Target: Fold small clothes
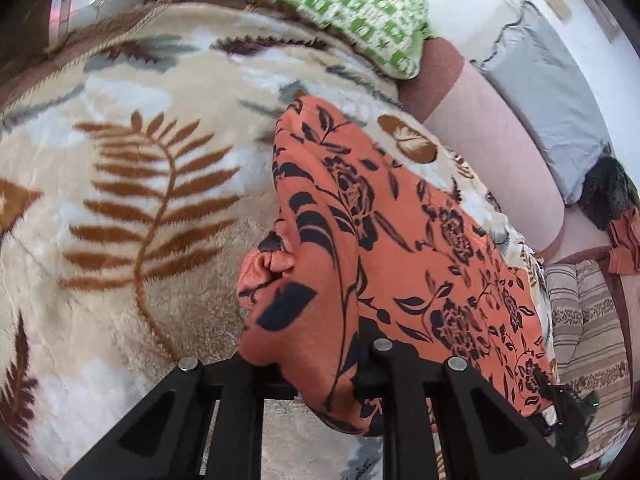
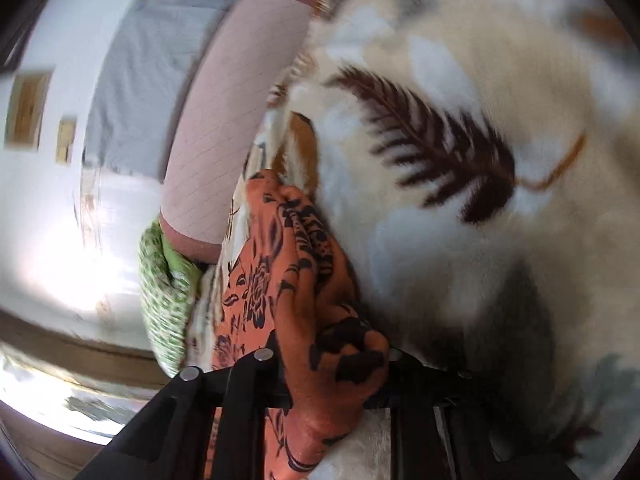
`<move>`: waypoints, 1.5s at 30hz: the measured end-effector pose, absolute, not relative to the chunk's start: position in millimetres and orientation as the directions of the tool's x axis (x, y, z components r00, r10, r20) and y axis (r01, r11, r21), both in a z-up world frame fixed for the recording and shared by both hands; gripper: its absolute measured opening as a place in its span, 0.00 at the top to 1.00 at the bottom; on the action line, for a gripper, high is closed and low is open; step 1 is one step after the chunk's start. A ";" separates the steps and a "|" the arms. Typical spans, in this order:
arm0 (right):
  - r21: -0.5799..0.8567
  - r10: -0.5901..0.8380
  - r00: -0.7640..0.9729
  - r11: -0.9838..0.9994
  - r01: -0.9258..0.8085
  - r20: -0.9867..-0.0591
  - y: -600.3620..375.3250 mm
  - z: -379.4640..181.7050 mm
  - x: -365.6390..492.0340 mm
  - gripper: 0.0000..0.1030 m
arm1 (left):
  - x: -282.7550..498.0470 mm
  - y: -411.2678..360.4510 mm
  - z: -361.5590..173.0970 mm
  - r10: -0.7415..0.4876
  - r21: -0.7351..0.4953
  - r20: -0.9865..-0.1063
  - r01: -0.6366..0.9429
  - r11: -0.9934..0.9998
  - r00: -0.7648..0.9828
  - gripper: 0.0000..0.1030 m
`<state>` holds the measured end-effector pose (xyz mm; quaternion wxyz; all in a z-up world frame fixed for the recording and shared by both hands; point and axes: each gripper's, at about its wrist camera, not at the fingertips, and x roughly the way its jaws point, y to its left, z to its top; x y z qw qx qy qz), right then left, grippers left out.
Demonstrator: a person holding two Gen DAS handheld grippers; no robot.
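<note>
An orange garment with a black flower print (image 1: pixel 400 248) is held up over a cream blanket with brown fern leaves (image 1: pixel 120 184). My left gripper (image 1: pixel 320 364) is shut on one edge of the garment, which drapes over its fingers and stretches away to the right. My right gripper (image 2: pixel 332 364) is shut on another bunched edge of the same orange garment (image 2: pixel 304 280), held above the blanket (image 2: pixel 500 80). The fingertips of both grippers are hidden by cloth.
A green and white checked pillow (image 1: pixel 352 12) lies at the blanket's far end. A pink bolster (image 1: pixel 492 152) and a grey cushion (image 1: pixel 548 92) lie along the white wall. A striped cushion (image 1: pixel 584 328) and dark clothes (image 1: pixel 608 192) sit at the right.
</note>
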<state>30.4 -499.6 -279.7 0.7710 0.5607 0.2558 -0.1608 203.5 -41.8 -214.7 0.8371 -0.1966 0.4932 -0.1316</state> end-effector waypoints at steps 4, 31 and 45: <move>0.772 0.032 0.833 0.395 0.497 -0.552 -483.8 -249.6 11.5 0.82 | 196.7 -31.1 -198.6 -0.432 -0.472 -0.753 0.049 0.880 0.497 0.86; 0.575 -0.112 0.777 0.610 0.545 -0.619 -439.2 -177.1 -93.6 0.47 | 82.7 0.3 -123.2 -0.137 -0.046 -0.696 0.147 0.988 0.704 0.58; 0.563 0.072 0.761 0.718 0.409 -0.644 -369.3 -192.4 -39.7 0.47 | 73.7 -17.0 -106.0 -0.067 0.055 -0.674 0.140 0.989 0.736 0.47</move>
